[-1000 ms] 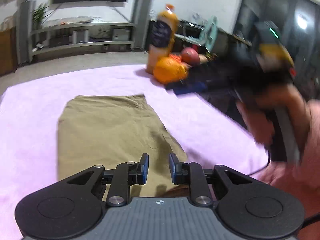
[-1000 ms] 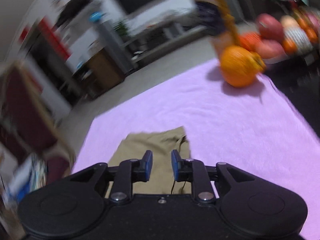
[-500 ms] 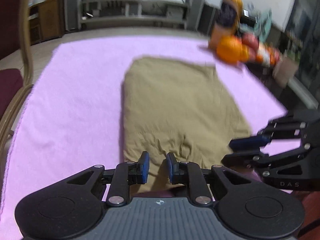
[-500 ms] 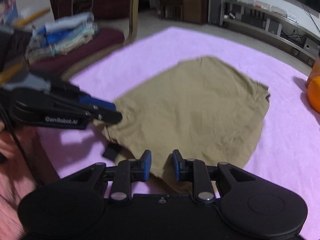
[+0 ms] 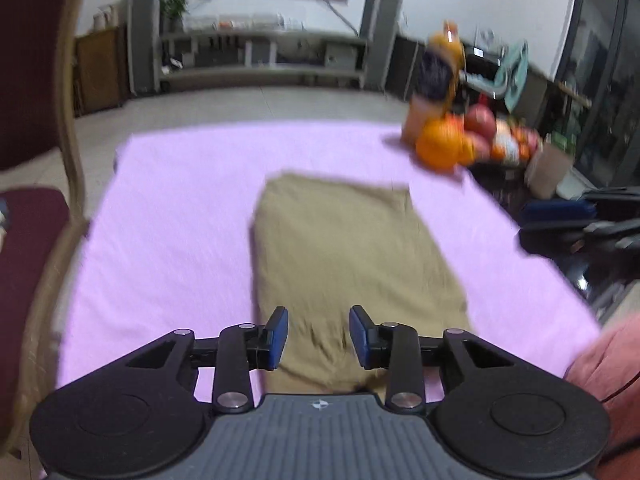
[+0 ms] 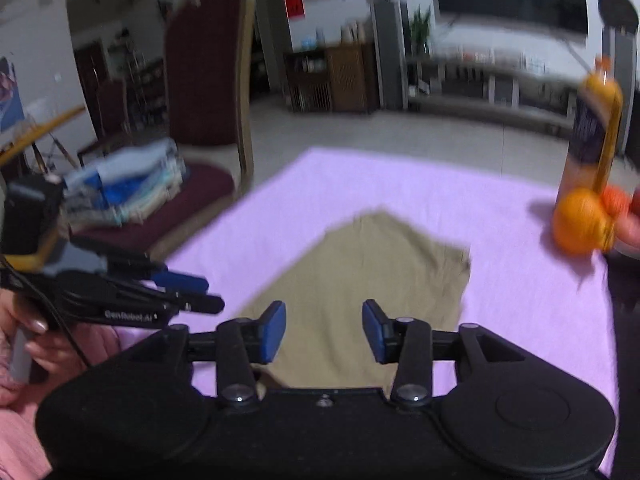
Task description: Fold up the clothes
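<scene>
A folded khaki garment (image 5: 348,256) lies flat on the pink cloth-covered table (image 5: 168,216); it also shows in the right wrist view (image 6: 360,276). My left gripper (image 5: 318,338) is open and empty, raised over the garment's near edge. My right gripper (image 6: 324,332) is open and empty, also over the near edge. The left gripper shows at the left of the right wrist view (image 6: 180,292), and the right gripper at the right of the left wrist view (image 5: 576,224).
An orange (image 5: 442,150), a tall juice bottle (image 5: 434,88) and other fruit stand at the table's far right corner. A maroon chair (image 6: 192,184) with a stack of folded clothes (image 6: 128,184) stands left of the table.
Both grippers have opened from nearly shut and pulled back and up from the garment's near edge. The garment lies released on the table.
</scene>
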Demonstrator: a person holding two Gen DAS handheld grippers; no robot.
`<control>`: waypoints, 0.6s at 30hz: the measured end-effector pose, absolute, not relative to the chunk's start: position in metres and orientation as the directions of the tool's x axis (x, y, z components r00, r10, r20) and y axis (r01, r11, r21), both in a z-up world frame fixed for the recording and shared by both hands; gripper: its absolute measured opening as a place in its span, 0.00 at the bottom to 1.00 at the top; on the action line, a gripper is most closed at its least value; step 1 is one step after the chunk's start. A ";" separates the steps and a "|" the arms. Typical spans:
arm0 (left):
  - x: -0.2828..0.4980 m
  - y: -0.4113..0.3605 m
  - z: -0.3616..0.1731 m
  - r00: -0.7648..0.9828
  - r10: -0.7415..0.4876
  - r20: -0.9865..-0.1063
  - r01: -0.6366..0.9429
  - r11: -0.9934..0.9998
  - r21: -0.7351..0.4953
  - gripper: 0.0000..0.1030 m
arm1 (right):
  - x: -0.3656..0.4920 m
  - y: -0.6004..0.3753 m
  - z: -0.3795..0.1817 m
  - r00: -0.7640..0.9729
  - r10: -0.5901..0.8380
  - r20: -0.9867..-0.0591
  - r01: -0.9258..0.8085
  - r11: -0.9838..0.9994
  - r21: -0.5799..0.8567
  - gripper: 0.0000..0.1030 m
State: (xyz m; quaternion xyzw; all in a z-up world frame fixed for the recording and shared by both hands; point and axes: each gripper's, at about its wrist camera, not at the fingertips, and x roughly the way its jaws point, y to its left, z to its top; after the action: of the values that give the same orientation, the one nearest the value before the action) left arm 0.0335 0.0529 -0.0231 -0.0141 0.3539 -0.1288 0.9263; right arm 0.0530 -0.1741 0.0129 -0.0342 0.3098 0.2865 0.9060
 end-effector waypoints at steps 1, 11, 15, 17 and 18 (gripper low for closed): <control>0.035 0.056 -0.013 0.731 -0.245 -0.637 0.219 0.968 -0.121 0.38 | 0.052 -0.180 0.026 0.662 0.507 -0.552 -0.532 0.837 0.131 0.53; 0.105 0.071 -0.011 0.702 -0.249 -0.667 0.165 0.968 -0.188 0.50 | 0.103 -0.227 0.055 0.742 0.474 -0.474 -0.325 0.873 0.364 0.66; 0.128 0.079 -0.055 0.668 -0.239 -0.705 0.107 0.968 -0.227 0.50 | 0.139 -0.239 -0.002 0.701 0.430 -0.568 -0.218 0.889 0.404 0.67; 0.133 0.088 -0.072 0.651 -0.236 -0.721 0.048 0.961 -0.272 0.49 | 0.151 -0.247 -0.038 0.679 0.388 -0.623 -0.137 0.901 0.412 0.68; 0.136 0.092 -0.080 0.637 -0.234 -0.734 0.013 0.956 -0.293 0.48 | 0.156 -0.250 -0.057 0.666 0.369 -0.649 -0.094 0.904 0.418 0.68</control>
State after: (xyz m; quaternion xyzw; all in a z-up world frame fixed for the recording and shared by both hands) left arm 0.1359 0.0923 -0.0800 -0.1314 0.4202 -0.0691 0.8952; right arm 0.1555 -0.2500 -0.0574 0.1773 0.3878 0.1294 0.8952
